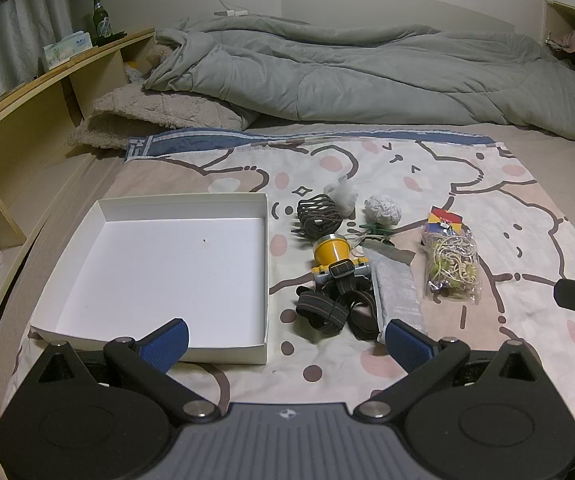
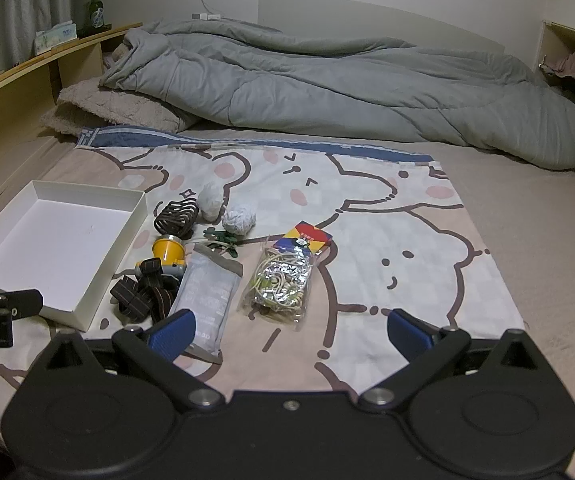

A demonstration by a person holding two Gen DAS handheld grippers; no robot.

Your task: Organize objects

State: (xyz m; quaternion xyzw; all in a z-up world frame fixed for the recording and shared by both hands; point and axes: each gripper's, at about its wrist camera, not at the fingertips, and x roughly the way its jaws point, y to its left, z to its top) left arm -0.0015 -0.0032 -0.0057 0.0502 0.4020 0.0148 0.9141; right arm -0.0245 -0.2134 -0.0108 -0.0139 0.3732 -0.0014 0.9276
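An empty white box [image 1: 87, 322] [image 2: 99, 304] lies on the cartoon-print cloth, left of a cluster of items. The cluster holds a yellow headlamp [image 1: 329, 252] [image 2: 167, 249] with dark straps [image 1: 323, 308], a grey pouch [image 1: 397, 288] [image 2: 207, 292], a clear bag of rubber bands [image 1: 453, 270] [image 2: 281, 280], a brown wire holder [image 1: 319, 210] [image 2: 175, 216] and a crumpled paper ball [image 1: 383, 210] [image 2: 239, 220]. My left gripper [image 1: 285, 340] hovers open over the box's near right corner. My right gripper [image 2: 291, 334] is open, with nothing between its fingers, just short of the bag.
A rumpled grey duvet [image 1: 347, 72] and a beige pillow [image 1: 159, 116] fill the far bed. A wooden shelf [image 1: 27, 100] with a green bottle [image 1: 97, 20] runs along the left. Plain sheet [image 2: 527, 240] lies right of the cloth.
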